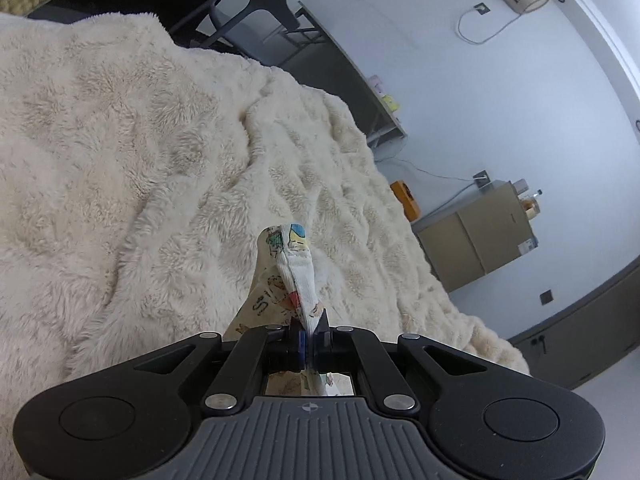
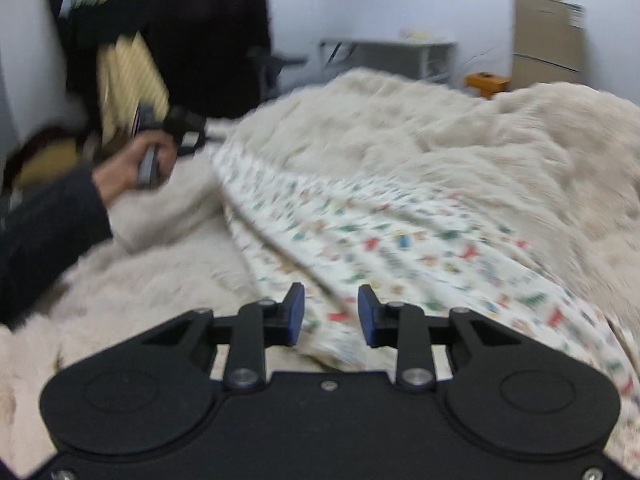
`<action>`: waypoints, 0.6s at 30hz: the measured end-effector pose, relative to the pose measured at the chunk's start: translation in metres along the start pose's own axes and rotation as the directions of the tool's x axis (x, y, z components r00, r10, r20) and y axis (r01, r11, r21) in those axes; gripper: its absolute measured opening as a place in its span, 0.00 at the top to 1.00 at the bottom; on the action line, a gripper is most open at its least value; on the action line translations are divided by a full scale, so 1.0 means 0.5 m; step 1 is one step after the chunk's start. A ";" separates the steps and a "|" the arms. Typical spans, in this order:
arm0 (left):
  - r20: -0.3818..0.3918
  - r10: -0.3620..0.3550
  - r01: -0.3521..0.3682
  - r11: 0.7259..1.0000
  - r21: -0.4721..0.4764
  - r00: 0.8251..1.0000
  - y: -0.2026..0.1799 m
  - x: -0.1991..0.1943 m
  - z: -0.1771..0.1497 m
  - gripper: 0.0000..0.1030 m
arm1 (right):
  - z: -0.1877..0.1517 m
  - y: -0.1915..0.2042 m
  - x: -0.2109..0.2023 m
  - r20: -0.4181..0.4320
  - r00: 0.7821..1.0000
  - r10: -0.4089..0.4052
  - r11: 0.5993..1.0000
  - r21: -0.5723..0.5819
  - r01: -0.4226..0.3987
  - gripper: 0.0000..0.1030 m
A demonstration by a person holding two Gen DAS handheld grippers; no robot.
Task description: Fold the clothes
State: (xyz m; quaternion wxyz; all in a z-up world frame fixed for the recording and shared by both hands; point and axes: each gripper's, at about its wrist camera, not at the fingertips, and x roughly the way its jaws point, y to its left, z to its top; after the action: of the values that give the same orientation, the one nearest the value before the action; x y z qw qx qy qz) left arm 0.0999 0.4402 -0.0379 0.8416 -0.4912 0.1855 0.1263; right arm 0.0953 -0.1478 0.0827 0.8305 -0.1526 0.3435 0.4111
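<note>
**Two tongs, one printed garment**

One printed garment lies across the fluffy blanket, its long axis running from near right toward far left. The left tongs pinch its ribbed hem, lifted above the blanket. The right tongs stand wide apart over the near edge. Plenty of blanket shows beyond.

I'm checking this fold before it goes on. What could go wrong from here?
The left gripper pinches only a narrow edge of the printed garment, so it could slip out under tension. The right gripper is open above the cloth and might also catch the fluffy blanket beneath it.
</note>
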 end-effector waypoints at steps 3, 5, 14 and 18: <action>-0.003 -0.021 0.021 1.000 0.009 1.000 -0.003 -0.013 0.012 0.99 | 0.006 0.019 0.040 -0.073 0.997 -0.018 0.999 -0.039 0.016 0.85; -0.012 -0.025 0.025 0.999 0.021 1.000 -0.010 -0.019 0.017 0.99 | 0.000 0.031 0.051 -0.091 0.994 -0.065 0.994 -0.090 0.057 0.97; -0.013 -0.076 0.077 0.992 0.105 0.997 -0.033 -0.118 0.039 0.99 | -0.017 0.103 -0.126 0.084 0.996 -0.018 0.971 -0.236 0.037 0.98; -0.093 0.033 -0.019 0.990 0.143 0.995 0.029 -0.096 0.020 0.97 | -0.057 0.107 -0.106 0.018 0.999 0.047 0.971 -0.235 -0.041 0.91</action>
State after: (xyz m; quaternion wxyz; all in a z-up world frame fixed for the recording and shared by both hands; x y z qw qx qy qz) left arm 0.0531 0.4544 -0.0239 0.8630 -0.4330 0.2403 0.1002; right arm 0.0181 -0.1609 0.1005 0.8013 -0.2374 0.2861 0.4688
